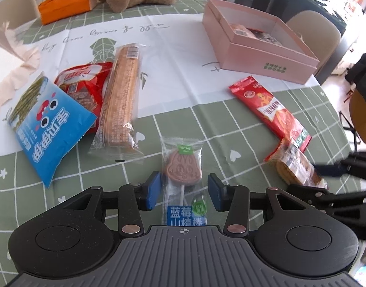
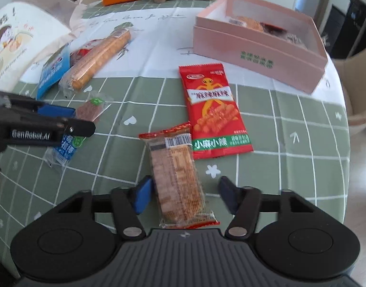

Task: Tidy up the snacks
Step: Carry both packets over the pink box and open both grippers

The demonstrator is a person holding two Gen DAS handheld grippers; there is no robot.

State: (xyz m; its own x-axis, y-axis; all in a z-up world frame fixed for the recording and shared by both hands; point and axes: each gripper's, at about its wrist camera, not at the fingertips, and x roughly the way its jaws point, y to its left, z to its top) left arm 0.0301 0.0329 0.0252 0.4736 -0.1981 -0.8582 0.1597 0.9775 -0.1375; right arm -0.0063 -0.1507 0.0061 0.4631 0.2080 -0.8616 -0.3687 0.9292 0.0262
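Green checked cloth covers the table (image 1: 206, 124). Few snacks are seen inside the pink box (image 1: 266, 57); six packets are left outside. The left gripper (image 1: 184, 192) is spread apart around the lollipop (image 1: 183, 167), and the right gripper (image 2: 184, 195) likewise around the biscuit pack (image 2: 175, 174). Neither is clamped yet, so most sorting is judged undone.

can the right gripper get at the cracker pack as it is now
Probably yes: the right gripper is open, its blue pads either side of the cracker pack on the tablecloth, nothing between.
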